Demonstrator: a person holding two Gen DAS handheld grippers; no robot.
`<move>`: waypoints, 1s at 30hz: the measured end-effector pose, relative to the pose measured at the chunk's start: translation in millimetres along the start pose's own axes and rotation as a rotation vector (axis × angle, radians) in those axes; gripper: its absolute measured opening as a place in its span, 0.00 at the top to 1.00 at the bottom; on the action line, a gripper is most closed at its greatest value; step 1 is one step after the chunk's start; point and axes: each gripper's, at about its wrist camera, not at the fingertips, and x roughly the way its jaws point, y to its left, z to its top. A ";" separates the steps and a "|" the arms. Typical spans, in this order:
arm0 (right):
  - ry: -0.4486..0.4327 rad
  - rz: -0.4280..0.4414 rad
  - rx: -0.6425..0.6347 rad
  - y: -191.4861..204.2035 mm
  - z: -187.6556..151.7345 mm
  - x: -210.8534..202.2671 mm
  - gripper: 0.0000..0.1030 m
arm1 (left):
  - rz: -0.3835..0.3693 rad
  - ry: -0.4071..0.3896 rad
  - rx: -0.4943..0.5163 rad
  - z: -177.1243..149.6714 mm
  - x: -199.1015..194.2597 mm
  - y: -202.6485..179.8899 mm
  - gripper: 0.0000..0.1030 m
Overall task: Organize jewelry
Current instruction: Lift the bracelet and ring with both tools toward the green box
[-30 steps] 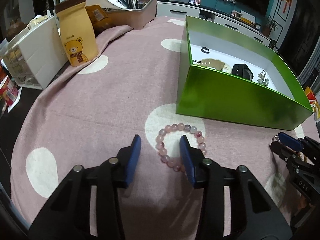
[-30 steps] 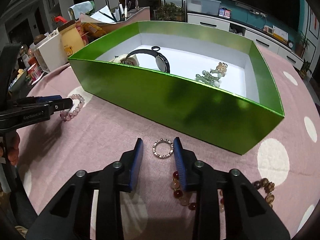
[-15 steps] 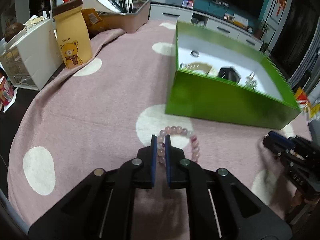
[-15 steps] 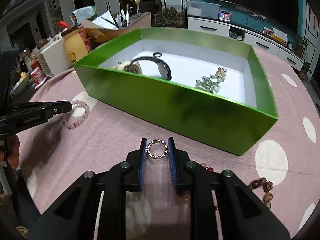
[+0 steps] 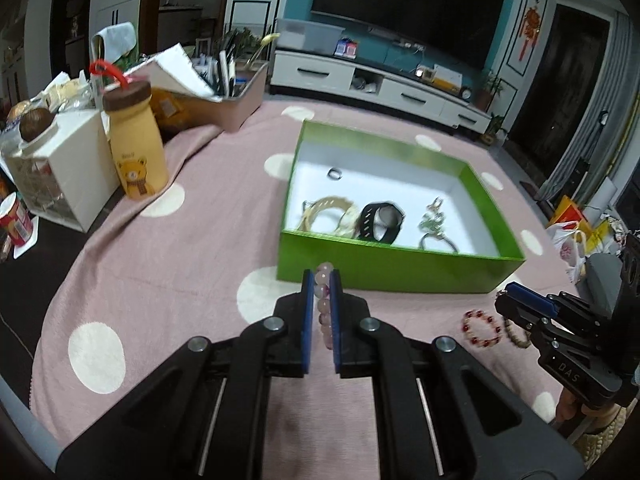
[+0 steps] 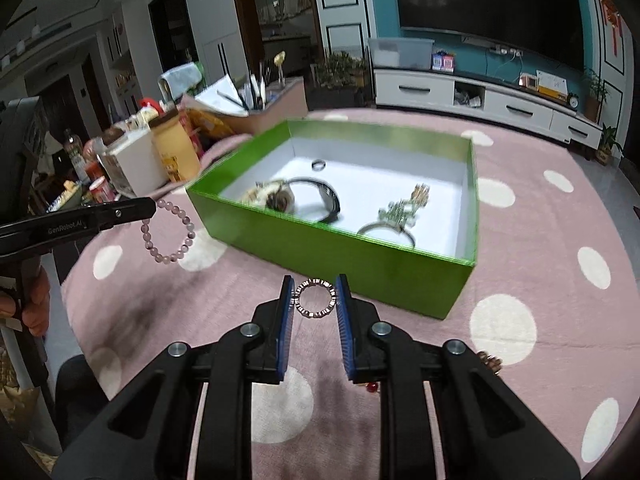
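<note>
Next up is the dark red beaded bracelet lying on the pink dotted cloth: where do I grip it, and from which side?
Grip the dark red beaded bracelet across one arc of beads, coming from above. It lies flat as an open loop, so one pad can drop inside and one outside.

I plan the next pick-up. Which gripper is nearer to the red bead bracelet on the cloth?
Right. The right gripper hovers just beside the red bead bracelet; the left gripper is farther away, near the box front.

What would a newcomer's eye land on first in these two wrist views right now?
The bright green box on the pink polka-dot cloth, with a black watch and other jewelry inside. In front of it, the left gripper pinches a pink bead bracelet in the air, and the right gripper clamps a small studded ring.
</note>
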 end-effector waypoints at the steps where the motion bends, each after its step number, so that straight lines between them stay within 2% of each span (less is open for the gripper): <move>1: -0.013 0.001 0.001 -0.9 2.6 -4.3 0.80 | -0.008 -0.008 0.001 3.4 -4.0 -2.6 0.93; 14: -0.112 0.007 -0.008 -9.9 38.7 -27.7 0.80 | -0.027 -0.067 0.076 45.7 -19.2 -35.0 0.93; 30: -0.137 -0.024 0.044 -42.3 78.7 -2.9 0.80 | -0.015 -0.069 0.150 97.3 23.7 -69.2 0.93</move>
